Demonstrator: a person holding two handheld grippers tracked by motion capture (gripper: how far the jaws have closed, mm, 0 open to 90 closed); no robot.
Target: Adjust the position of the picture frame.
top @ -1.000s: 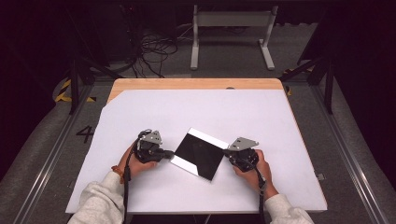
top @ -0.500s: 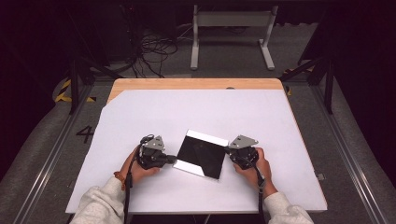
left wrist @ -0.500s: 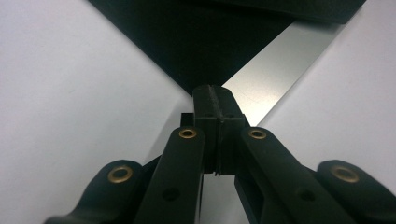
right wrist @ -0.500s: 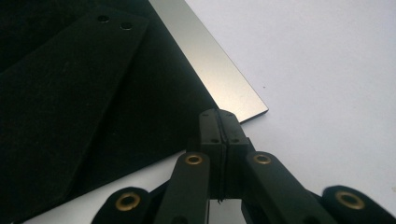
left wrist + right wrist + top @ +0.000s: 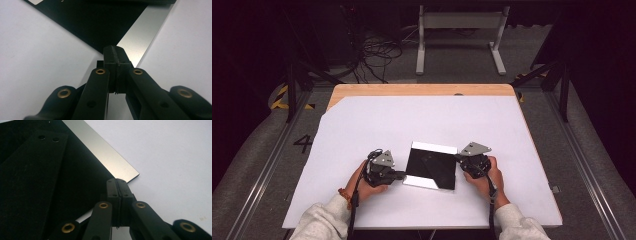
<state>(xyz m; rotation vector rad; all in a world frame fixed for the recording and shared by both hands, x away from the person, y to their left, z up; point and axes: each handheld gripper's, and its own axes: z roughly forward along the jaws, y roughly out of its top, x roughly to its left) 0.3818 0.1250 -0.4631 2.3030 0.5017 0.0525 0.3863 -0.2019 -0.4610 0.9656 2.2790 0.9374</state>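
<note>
Left hand: enters from the bottom edge of the high view in a light grey sleeve, with a beaded band at the wrist, and lies low on the white table cover. It holds the left gripper roughly level, jaws pointing toward the middle of the table. Jaws are clenched, pad against pad, with nothing between them; in the left gripper view the tips sit at the near left corner of the mirror panel, at or just over its edge. Contact cannot be confirmed.

Mirror panel: one, square, lying flat on the cover in the near half of the table, between the two grippers. Its face reflects dark, with a bright strip along two edges.

Right hand: also enters from the bottom in a grey sleeve and rests on the cover. It holds the right gripper with jaws pointing inward at the panel's far right corner. Jaws are clenched and empty; in the right gripper view the tips lie against or just over the panel's edge beside that corner.

Writing: a figure "4" is marked on the floor left of the table. No brand or label is legible on the panel or grippers.

Count: two hands, two grippers, one panel, one table.
</note>
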